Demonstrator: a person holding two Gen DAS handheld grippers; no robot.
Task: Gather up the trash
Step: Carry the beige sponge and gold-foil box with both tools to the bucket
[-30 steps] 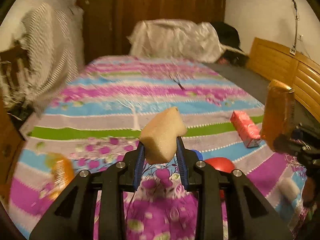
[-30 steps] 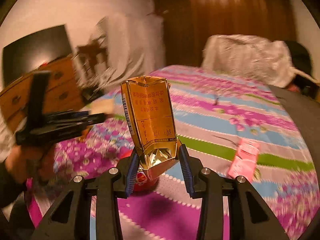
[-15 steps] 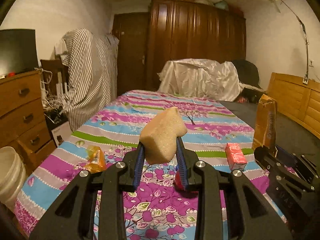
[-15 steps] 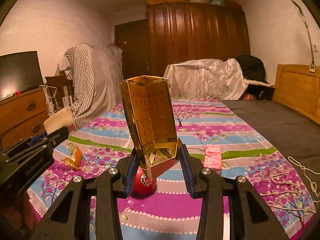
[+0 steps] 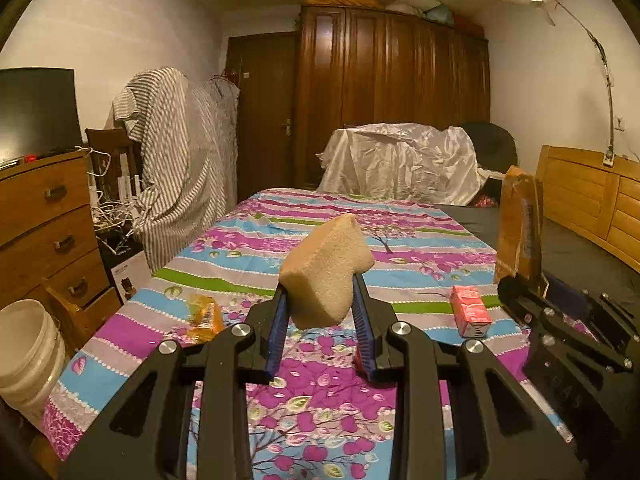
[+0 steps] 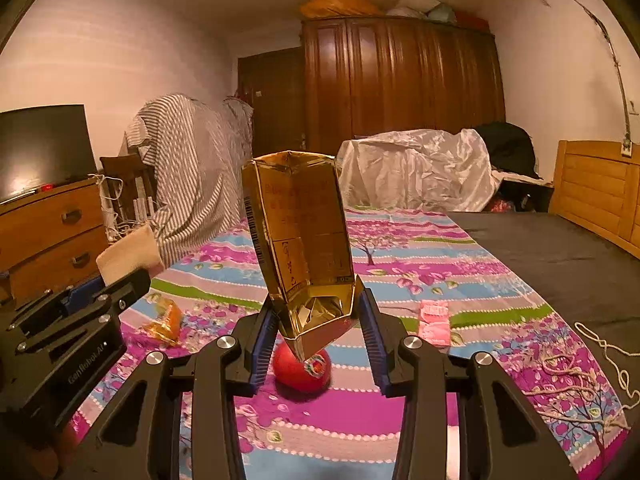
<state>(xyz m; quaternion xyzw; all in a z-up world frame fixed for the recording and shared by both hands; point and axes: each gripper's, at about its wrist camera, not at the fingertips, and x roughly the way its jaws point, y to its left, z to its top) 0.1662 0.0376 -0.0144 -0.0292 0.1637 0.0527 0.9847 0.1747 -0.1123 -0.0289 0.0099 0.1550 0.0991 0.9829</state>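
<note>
Jaws on both grippers are pinching trash, lifted clear above the bed (image 5: 400, 248). On the left gripper (image 5: 320, 304) they squeeze a tan sponge (image 5: 326, 270), which bulges above the blue pads and points toward the far end of the room. On the right gripper (image 6: 316, 320) they press on the crumpled lower end of a gold carton (image 6: 302, 240), which stands nearly upright with its top leaning slightly left.

Seen from the right wrist, the left gripper (image 6: 124, 280) and its sponge (image 6: 128, 256) sit off to the left; seen from the left wrist, the right gripper (image 5: 520, 280) and the carton (image 5: 518, 224) are at the right edge.

More litter lies on the flowered bedspread (image 6: 440, 256): an orange wrapper (image 5: 206, 316) near the left edge of the bed, a small pink carton (image 5: 470, 310) toward the right, and a red ball (image 6: 300, 368) just beneath the gold carton in the right wrist view. A pale cord (image 6: 600, 352) trails over the bedspread's right side. A white bucket (image 5: 28, 352) stands on the floor beside the bed, by a wooden dresser (image 5: 44, 224).
</note>
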